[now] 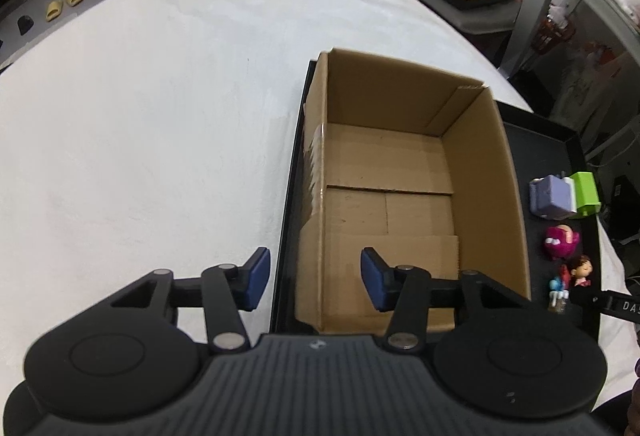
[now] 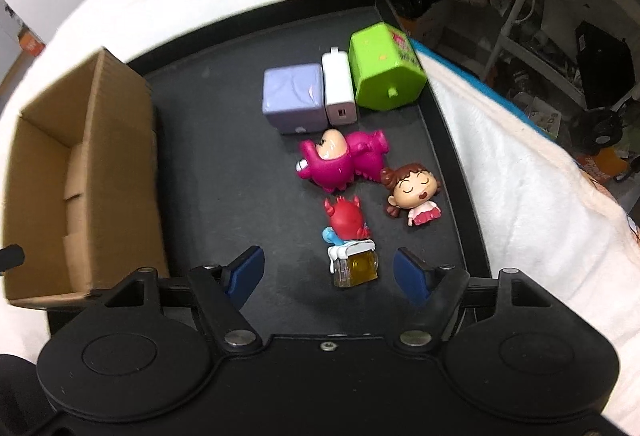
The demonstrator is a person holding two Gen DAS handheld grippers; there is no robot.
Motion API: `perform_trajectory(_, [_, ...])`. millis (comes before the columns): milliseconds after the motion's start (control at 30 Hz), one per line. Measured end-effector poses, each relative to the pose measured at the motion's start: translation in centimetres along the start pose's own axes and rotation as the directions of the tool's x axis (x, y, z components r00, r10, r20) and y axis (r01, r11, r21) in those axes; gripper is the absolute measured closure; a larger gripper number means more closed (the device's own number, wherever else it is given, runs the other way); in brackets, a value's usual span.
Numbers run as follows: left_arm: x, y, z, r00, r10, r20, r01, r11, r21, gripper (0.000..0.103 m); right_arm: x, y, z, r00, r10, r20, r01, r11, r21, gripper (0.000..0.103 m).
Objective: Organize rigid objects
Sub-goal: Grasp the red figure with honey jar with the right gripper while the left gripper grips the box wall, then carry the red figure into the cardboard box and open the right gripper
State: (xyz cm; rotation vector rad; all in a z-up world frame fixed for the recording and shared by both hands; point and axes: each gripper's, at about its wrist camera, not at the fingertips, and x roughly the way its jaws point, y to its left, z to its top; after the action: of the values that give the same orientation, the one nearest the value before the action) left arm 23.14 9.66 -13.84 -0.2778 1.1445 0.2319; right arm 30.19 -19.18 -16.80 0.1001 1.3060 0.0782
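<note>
Toys on the black tray, empty cardboard box beside them.
Right tool, blue pads apart, straddles the red figurine; pink toy, doll, purple cube, white block, green block beyond. Left tool, pads apart, hovers over the box's near left wall.

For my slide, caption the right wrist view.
Open right gripper poised over a red figure on the black tray, cardboard box alongside.
</note>
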Motion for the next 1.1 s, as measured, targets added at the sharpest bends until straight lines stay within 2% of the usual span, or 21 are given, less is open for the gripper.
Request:
perform_trajectory(167, [1.9, 0.1, 0.0, 0.999, 0.019, -0.030, -0.019, 1.000, 0.007, 0.056, 2.0, 0.3, 0.2, 0.999, -0.037, -0.010, 0.037, 0.999, -0.021, 0.032])
perform_trajectory(233, [2.5, 0.1, -0.1, 0.999, 0.027, -0.046, -0.026, 1.000, 0.012, 0.060, 2.6, 0.4, 0.1, 0.999, -0.049, -0.014, 0.049, 0.998, -0.030, 0.032])
perform_trajectory(300, [3.0, 0.0, -0.2, 0.998, 0.031, -0.058, -0.029, 0.999, 0.019, 0.069, 3.4, 0.5, 0.2, 0.998, -0.059, -0.029, 0.058, 0.998, -0.040, 0.032])
perform_trajectory(333, [3.3, 0.0, -0.1, 0.997, 0.036, -0.064, -0.034, 0.999, 0.021, 0.072, 3.9, 0.6, 0.2, 0.997, -0.068, -0.044, 0.066, 0.997, -0.044, 0.038])
perform_trajectory(367, [3.6, 0.0, -0.1, 0.997, 0.038, -0.072, -0.037, 0.999, 0.019, 0.080, 4.3, 0.7, 0.2, 0.996, -0.075, -0.055, 0.072, 0.996, -0.049, 0.052])
perform_trajectory(400, [3.8, 0.1, -0.1, 0.996, 0.039, -0.078, -0.038, 0.999, 0.012, 0.086, 4.6, 0.9, 0.3, 0.995, -0.078, -0.058, 0.075, 0.995, -0.059, 0.057])
perform_trajectory(467, [4.0, 0.1, 0.0, 0.996, 0.036, -0.079, -0.036, 0.999, 0.001, 0.092, 4.5, 1.2, 0.1, 0.996, -0.083, -0.033, 0.080, 0.993, -0.084, 0.071])
perform_trajectory(567, [3.8, -0.5, -0.2, 0.997, 0.059, -0.059, -0.057, 0.998, 0.028, 0.092, 4.2, 1.3, 0.1, 0.998, -0.052, -0.028, 0.050, 0.995, -0.085, 0.072])
perform_trajectory(733, [3.4, -0.7, -0.9, 0.997, 0.057, -0.056, -0.055, 0.998, 0.035, 0.092, 2.5, 1.1, -0.2, 1.000, -0.010, 0.015, 0.011, 0.997, -0.073, 0.072])
perform_trajectory(1100, [2.3, -0.4, -1.9, 0.996, 0.073, -0.043, -0.071, 0.996, 0.051, 0.092, -1.9, 2.0, -0.4, 0.995, 0.036, 0.097, -0.027, 0.996, -0.089, 0.072])
